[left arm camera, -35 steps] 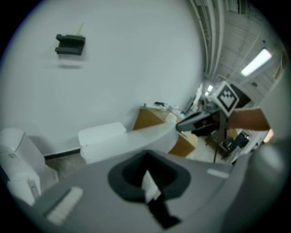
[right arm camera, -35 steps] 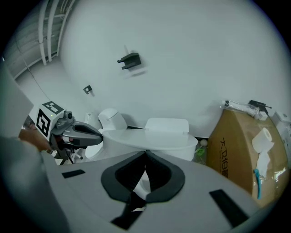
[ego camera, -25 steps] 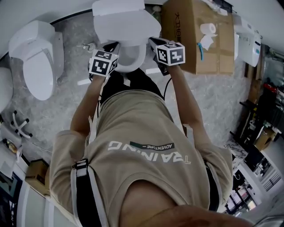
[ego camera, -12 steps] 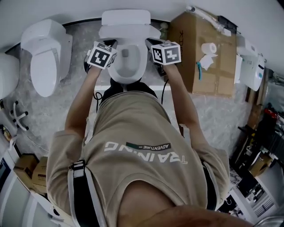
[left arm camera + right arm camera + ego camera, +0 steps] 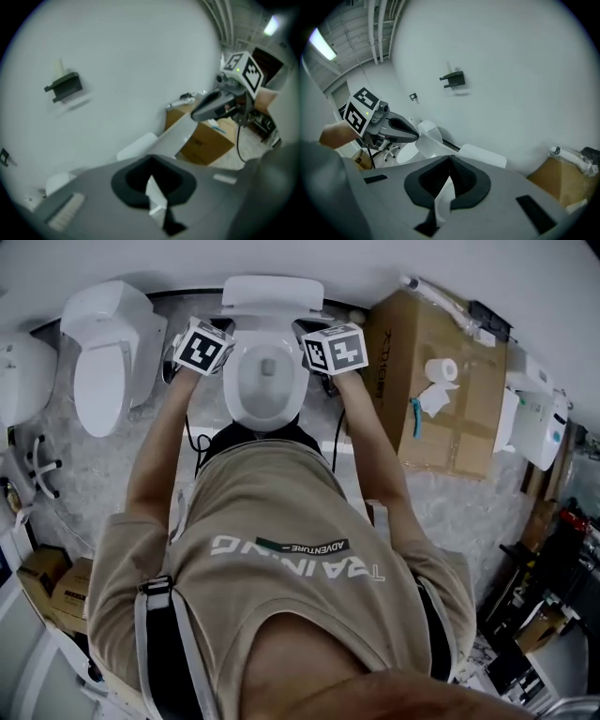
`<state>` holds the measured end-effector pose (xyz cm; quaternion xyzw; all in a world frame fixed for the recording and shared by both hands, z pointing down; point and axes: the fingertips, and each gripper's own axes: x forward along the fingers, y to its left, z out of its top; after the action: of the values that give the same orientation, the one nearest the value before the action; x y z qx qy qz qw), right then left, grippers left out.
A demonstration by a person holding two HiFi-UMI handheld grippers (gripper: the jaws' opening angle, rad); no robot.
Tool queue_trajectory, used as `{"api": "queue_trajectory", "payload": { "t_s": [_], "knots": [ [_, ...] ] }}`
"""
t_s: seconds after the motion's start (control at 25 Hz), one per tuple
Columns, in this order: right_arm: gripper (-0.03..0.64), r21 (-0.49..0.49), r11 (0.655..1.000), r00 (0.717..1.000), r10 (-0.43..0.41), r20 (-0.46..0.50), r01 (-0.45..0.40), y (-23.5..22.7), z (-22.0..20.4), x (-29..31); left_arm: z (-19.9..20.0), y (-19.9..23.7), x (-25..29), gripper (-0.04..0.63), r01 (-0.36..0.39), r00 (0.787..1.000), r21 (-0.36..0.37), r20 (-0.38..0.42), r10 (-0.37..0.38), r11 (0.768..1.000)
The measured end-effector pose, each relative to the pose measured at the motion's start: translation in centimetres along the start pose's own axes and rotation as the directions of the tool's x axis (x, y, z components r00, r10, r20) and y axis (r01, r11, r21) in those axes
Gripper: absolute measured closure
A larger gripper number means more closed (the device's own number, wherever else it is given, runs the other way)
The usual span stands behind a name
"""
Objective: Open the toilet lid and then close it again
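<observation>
The white toilet (image 5: 266, 381) stands straight ahead of me in the head view, its bowl uncovered. Its lid (image 5: 272, 317) is raised, nearly upright in front of the tank (image 5: 272, 289). My left gripper (image 5: 223, 337) is shut on the lid's left edge, my right gripper (image 5: 306, 337) on its right edge. In the left gripper view the lid's white edge (image 5: 157, 197) sits pinched in the jaws, and the right gripper (image 5: 208, 105) holds the far edge. In the right gripper view the lid edge (image 5: 443, 199) is likewise clamped, with the left gripper (image 5: 404, 131) opposite.
A second toilet (image 5: 101, 362) with its lid down stands at the left. A large cardboard box (image 5: 450, 418) with a paper roll (image 5: 444, 368) on it is close on the right. A dark bracket (image 5: 453, 78) hangs on the white wall behind.
Both grippers have swung the lid up and back toward the tank. The bowl, mostly covered a second ago, now shows fully.
</observation>
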<state>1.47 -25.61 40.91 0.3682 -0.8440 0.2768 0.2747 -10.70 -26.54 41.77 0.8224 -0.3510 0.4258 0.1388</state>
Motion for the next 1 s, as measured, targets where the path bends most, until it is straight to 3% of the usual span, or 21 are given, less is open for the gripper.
{"api": "queue_trajectory", "payload": {
  "t_s": [0.28, 0.6, 0.88, 1.0],
  "knots": [
    [0.604, -0.031, 0.998, 0.998, -0.056, 0.037, 0.057, -1.3, 2.7, 0.4, 1.3, 2.1, 0.2, 0.598, -0.071, 0.997, -0.020, -0.026, 0.071, 0.997],
    [0.606, -0.101, 0.986, 0.991, -0.131, -0.004, 0.130, -2.7, 5.7, 1.4, 4.2, 4.3, 0.6, 0.600, -0.003, 0.998, -0.041, 0.063, 0.006, 0.999],
    [0.606, -0.179, 0.971, 0.984, -0.170, -0.049, 0.159, -4.9, 9.1, 2.7, 7.2, 7.0, 2.1, 0.602, -0.015, 0.997, 0.038, 0.082, 0.012, 0.999],
    [0.606, -0.101, 0.985, 0.987, -0.149, -0.061, 0.142, -6.4, 10.5, 3.4, 8.3, 8.3, 2.8, 0.603, -0.008, 0.997, 0.026, 0.077, 0.006, 1.000]
  ]
}}
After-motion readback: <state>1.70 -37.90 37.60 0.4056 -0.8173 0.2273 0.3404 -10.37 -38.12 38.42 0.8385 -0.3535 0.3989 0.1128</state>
